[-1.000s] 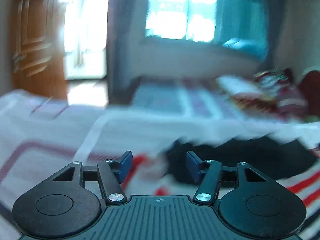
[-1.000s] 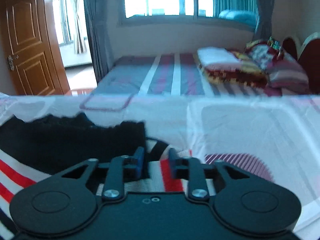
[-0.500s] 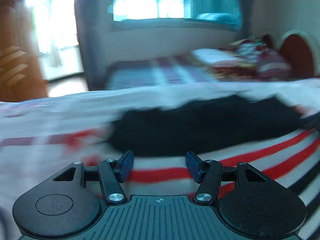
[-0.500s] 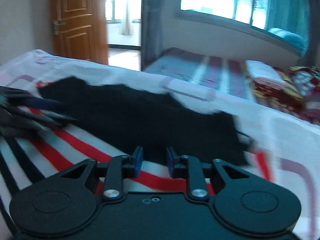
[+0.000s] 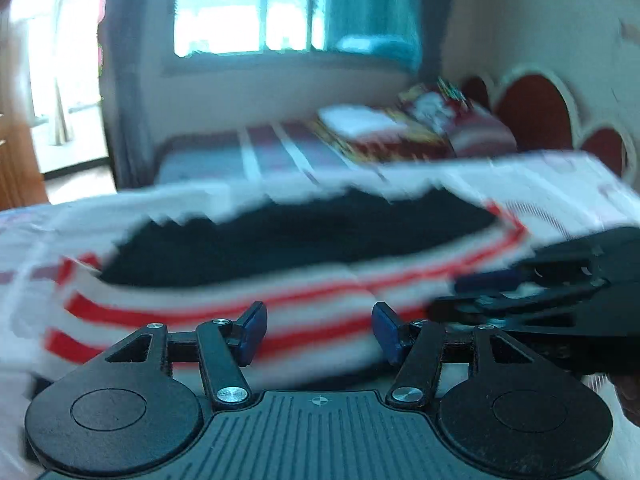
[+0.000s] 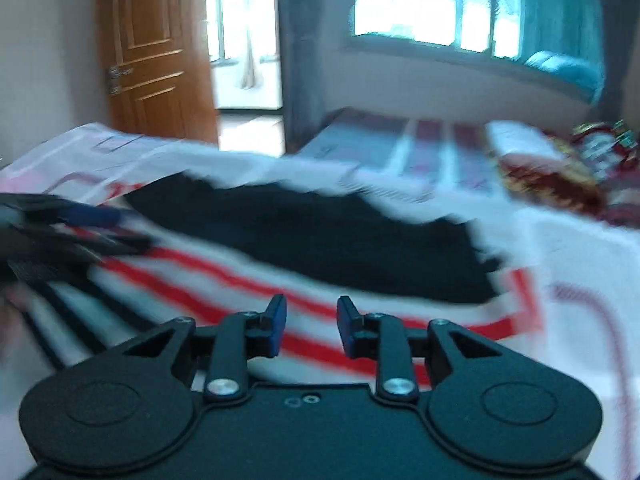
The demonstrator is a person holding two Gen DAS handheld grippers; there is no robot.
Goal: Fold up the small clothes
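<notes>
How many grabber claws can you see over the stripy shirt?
2. The left gripper hangs open over the striped garment's near edge. The right gripper, also open, is beside it on the right. None looks hidden.

Take the striped garment as your landmark: it lies spread on the near bed's sheet, directly ahead of your left gripper and your right gripper. Its dark panel sits on the far side of the stripes from you. Your right gripper reaches in from the garment's right edge in the left wrist view; your left gripper comes in from its left edge in the right wrist view. Behind the garment stands a second bed, with pillows to the garment's far right. The window is beyond that bed; the door stands far left.
</notes>
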